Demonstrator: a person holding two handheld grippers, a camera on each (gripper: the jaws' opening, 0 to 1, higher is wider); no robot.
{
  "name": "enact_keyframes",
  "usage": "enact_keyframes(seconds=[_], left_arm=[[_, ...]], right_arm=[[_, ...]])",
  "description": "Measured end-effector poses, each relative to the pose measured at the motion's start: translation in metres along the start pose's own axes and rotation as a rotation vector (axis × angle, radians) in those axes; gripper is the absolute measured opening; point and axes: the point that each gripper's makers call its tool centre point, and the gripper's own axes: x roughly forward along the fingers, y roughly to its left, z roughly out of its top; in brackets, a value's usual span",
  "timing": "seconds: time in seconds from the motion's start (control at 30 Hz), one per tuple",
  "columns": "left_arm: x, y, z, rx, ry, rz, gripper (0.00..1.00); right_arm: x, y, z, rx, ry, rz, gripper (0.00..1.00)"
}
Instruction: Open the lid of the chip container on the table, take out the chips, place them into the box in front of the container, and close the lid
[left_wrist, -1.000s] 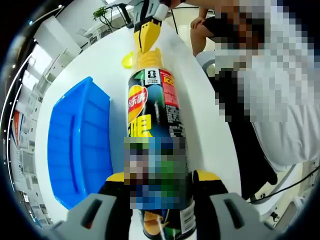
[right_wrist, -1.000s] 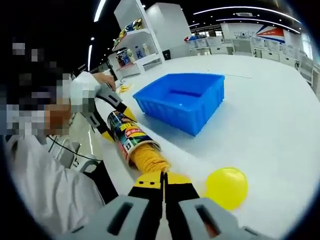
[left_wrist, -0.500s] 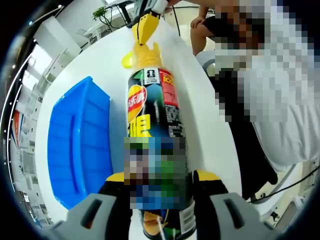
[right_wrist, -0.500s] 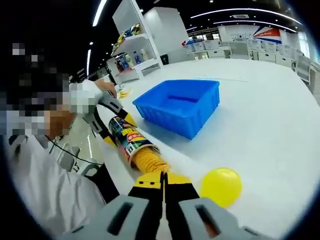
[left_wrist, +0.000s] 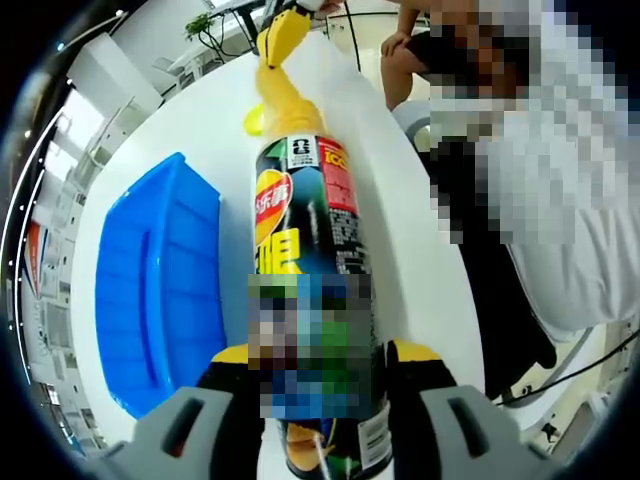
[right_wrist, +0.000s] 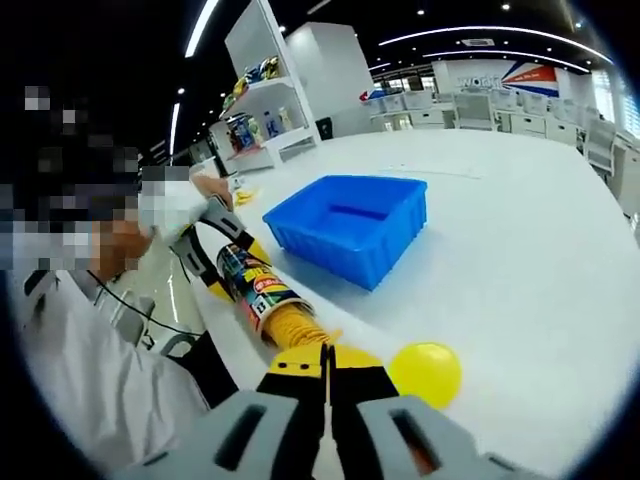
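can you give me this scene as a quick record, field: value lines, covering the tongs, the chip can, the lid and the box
left tongs: shut on the chip can, near its base
chip can: lying roughly level, open end pointing away from the left tongs
chips: yellow stack sticking out of the can's open end
right tongs: shut, tips at the outer end of the chip stack
lid: yellow, off the can, lying on the table beside the right tongs
box: blue, open top, nothing visible inside
table: white
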Motion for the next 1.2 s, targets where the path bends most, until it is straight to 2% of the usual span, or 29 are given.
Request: enact_keyframes(seconds=[0.33, 0.67, 0.97, 1.2], left_arm=[[0.000, 0.000, 0.000, -0.001, -0.006, 0.003, 0.49], [0.001, 0.001, 0.001, -0.004, -0.012, 0.002, 0.49], [0.001, 0.002, 0.001, -0.009, -0.015, 0.001, 0.49], [0.001, 0.002, 0.000, -0.011, -0.014, 0.001, 0.49]], right_arm=[[-0.010, 0.001, 0.021, -0.008, -0.026, -0.008, 0.02], [-0.006, 0.002, 0.057, -0.011, -0.079, -0.003, 0.02], [0.016, 0.001, 0.105, -0.011, -0.157, -0.003, 0.02], [0.045, 0.003, 0.129, -0.009, -0.166, 0.017, 0.02]])
